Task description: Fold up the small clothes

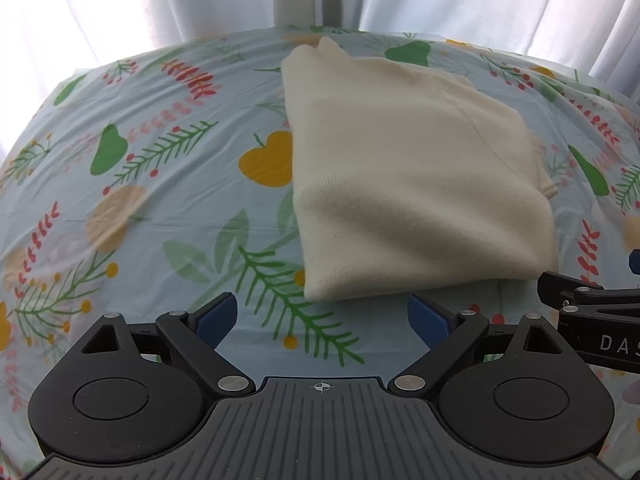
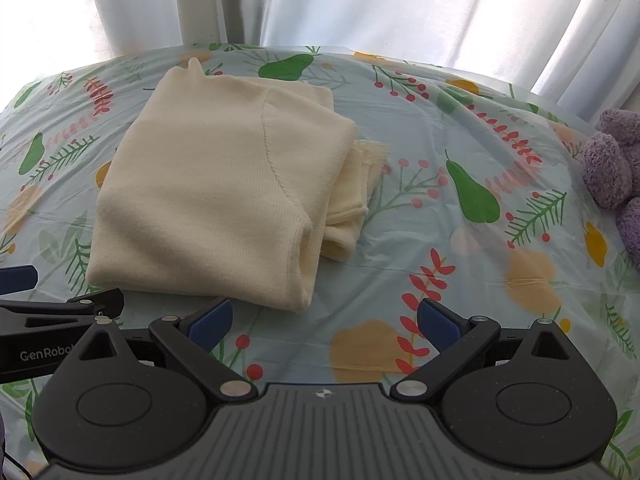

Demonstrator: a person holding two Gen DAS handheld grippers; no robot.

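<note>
A cream knit garment (image 1: 412, 168) lies folded into a thick rectangle on the patterned tablecloth; it also shows in the right wrist view (image 2: 216, 184), with a sleeve layer sticking out on its right side. My left gripper (image 1: 322, 318) is open and empty, just in front of the garment's near edge. My right gripper (image 2: 326, 322) is open and empty, in front of the garment's near right corner. Each gripper shows at the edge of the other's view.
The table is covered with a light blue cloth (image 2: 460, 240) printed with pears, leaves and berries. A purple fluffy item (image 2: 612, 168) lies at the right edge. White curtains (image 2: 360, 0) hang behind the table's far edge.
</note>
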